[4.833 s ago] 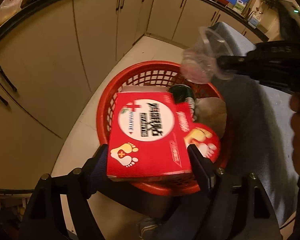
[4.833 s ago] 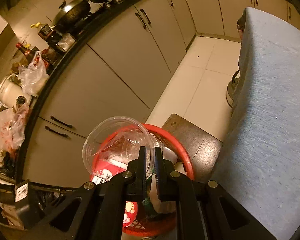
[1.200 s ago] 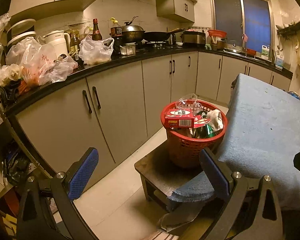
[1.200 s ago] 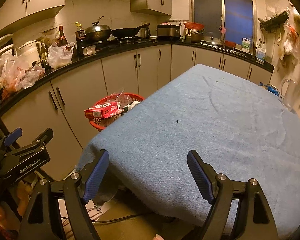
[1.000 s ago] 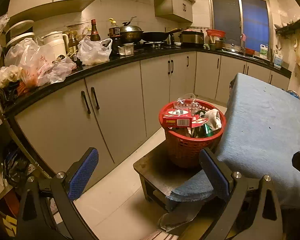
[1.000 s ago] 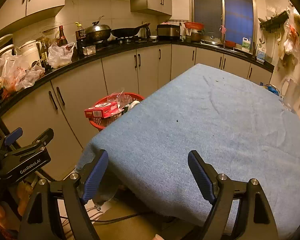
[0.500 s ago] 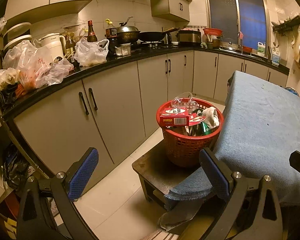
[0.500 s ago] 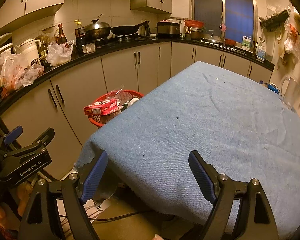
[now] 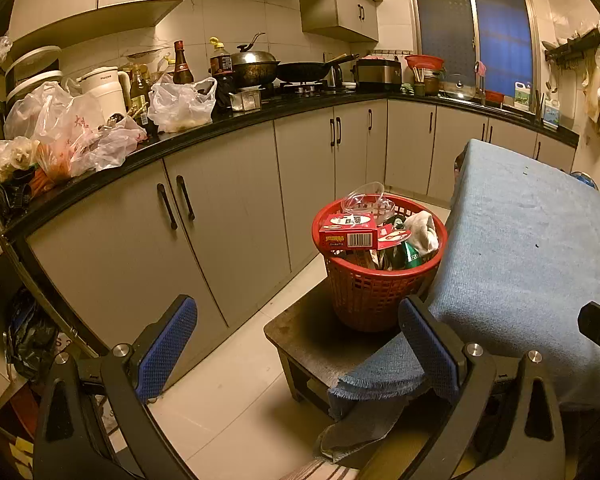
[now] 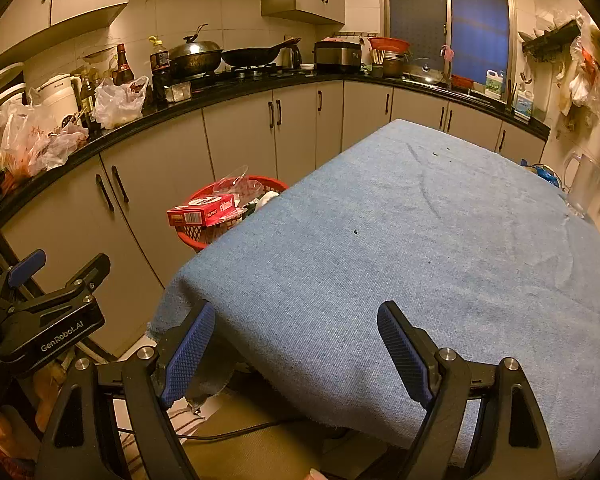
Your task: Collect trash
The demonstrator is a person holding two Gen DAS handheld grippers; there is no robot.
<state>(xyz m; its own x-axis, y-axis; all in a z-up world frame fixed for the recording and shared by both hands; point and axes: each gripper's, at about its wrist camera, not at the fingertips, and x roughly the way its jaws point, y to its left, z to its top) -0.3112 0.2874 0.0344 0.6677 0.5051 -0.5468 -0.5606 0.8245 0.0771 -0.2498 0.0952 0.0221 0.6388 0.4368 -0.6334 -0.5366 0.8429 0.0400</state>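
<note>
The red basket (image 9: pixel 380 280) is sitting on a dark stool (image 9: pixel 300 336) just beside the blue-clothed surface (image 9: pixel 532 240), holding a red box (image 9: pixel 350 230), a clear cup (image 9: pixel 366 200) and other trash. Left tongs (image 9: pixel 296 344) and right tongs (image 10: pixel 296 348) are hanging spread wide, gripping nothing, well apart from the basket.

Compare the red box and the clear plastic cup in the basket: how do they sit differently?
The red box is opaque, printed with a barcode, and lies flat across the near rim of the red basket, sticking out past it. The clear plastic cup is see-through, looks crumpled, and lies tilted at the far rim. Both rest on top of the pile; neither gripper holds them.
</note>
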